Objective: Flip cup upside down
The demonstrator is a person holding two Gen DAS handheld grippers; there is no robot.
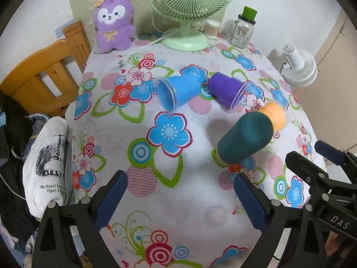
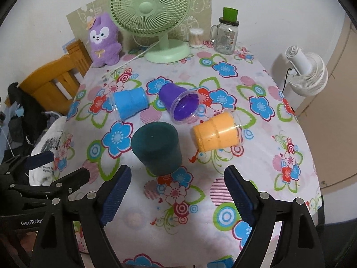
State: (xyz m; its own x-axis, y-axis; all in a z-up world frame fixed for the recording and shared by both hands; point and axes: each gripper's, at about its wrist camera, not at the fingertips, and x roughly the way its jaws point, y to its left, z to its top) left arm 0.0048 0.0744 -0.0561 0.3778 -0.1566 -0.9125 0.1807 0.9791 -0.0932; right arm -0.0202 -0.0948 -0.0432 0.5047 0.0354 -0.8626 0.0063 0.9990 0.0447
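Note:
A dark teal cup (image 2: 156, 148) stands upside down on the floral tablecloth, also in the left wrist view (image 1: 245, 139). A blue cup (image 2: 129, 105) (image 1: 177, 92), a purple cup (image 2: 180, 102) (image 1: 229, 90) and an orange cup (image 2: 217, 131) (image 1: 273, 115) lie on their sides behind it. My right gripper (image 2: 178, 192) is open and empty, just in front of the teal cup. My left gripper (image 1: 180, 196) is open and empty, to the left and nearer than the teal cup. The right gripper also shows in the left wrist view (image 1: 312, 156).
A green desk fan (image 2: 154, 20), a purple plush toy (image 2: 103, 42), a glass jar with a green lid (image 2: 226, 35) and a cotton swab box (image 2: 196, 36) stand at the table's far edge. A wooden chair (image 1: 44, 76) and clothes (image 1: 48, 167) are left. A white fan (image 2: 308, 73) stands right.

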